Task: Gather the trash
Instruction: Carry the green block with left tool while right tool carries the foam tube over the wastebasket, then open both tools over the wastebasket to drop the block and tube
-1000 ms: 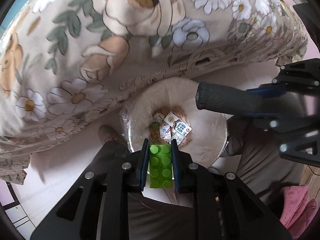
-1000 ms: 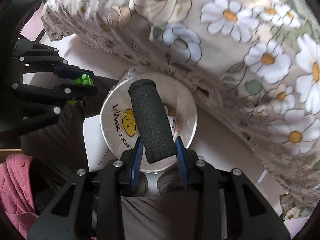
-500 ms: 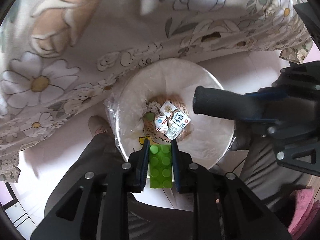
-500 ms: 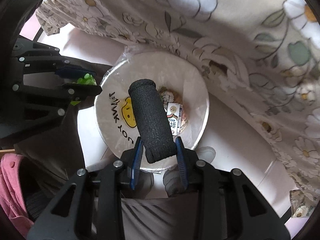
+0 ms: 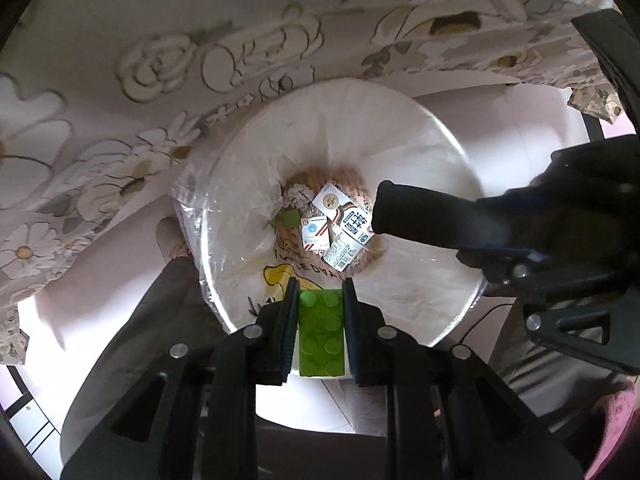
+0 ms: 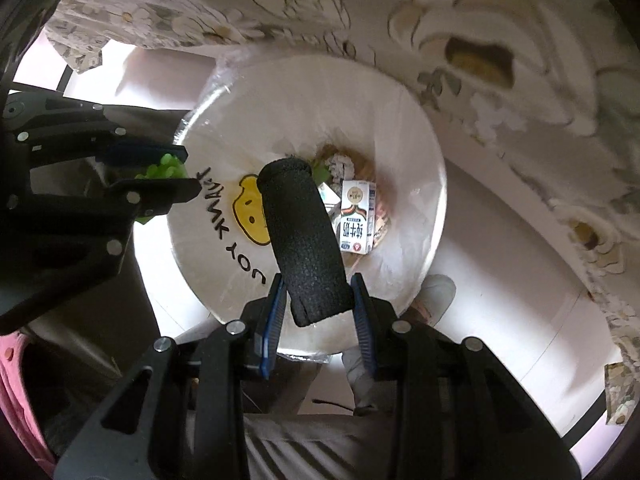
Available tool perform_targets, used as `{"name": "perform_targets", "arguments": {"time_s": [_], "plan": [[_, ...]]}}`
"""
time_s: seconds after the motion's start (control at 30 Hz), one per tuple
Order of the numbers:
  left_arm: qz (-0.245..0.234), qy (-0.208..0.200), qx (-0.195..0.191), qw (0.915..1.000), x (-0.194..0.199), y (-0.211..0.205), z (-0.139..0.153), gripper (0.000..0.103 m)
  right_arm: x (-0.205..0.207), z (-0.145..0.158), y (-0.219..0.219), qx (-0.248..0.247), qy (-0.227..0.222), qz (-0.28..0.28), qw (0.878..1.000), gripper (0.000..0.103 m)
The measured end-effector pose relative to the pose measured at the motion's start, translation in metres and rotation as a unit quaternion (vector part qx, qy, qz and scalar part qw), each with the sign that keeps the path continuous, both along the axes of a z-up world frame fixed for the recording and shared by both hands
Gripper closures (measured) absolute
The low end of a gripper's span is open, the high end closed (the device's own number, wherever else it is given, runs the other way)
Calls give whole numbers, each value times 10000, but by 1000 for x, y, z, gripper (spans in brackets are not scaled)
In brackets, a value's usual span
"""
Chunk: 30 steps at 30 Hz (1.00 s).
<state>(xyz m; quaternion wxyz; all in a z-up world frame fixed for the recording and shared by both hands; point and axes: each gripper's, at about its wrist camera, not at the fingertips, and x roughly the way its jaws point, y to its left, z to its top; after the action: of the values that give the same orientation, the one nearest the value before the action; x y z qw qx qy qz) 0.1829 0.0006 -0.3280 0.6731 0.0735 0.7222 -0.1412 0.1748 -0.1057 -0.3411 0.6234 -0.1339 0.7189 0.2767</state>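
A round white trash bin (image 5: 420, 168) lined with a clear bag stands on the floor below both grippers; it also shows in the right wrist view (image 6: 400, 128). Small milk cartons (image 5: 340, 228) and crumpled paper lie at its bottom. My left gripper (image 5: 320, 300) is shut on a green toy brick (image 5: 322, 332) and holds it over the bin's near rim. My right gripper (image 6: 318, 292) is shut on a black foam tube (image 6: 300, 232) and holds it over the bin's opening. The tube (image 5: 420, 216) reaches in from the right in the left wrist view.
A floral tablecloth (image 5: 160, 60) hangs over the far side of the bin. The person's grey-trousered legs (image 6: 320, 440) and a shoe (image 6: 436, 292) stand beside the bin. A pink cloth (image 5: 616, 428) lies at the right. The floor is pale.
Both grippers have moved down and closer to the bin, which now looks larger. Each still holds its object.
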Motion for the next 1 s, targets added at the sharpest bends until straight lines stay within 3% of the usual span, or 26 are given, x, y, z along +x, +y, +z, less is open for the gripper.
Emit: {"name": "perform_targets", "arguments": {"time_s": [0.4,0.93,1.0], "plan": [[119,355,3,9993,9,-7,-46,80,19,-51,-6,-262,431,-479,9976,69],[411,701,125,9966,24,-1,-86,79,20,-82,11,-676,383,-541,9955,68],[444,739,135,9962,25,0,-88,73,20,-84,10,-700,372,-546,9954,66]]}}
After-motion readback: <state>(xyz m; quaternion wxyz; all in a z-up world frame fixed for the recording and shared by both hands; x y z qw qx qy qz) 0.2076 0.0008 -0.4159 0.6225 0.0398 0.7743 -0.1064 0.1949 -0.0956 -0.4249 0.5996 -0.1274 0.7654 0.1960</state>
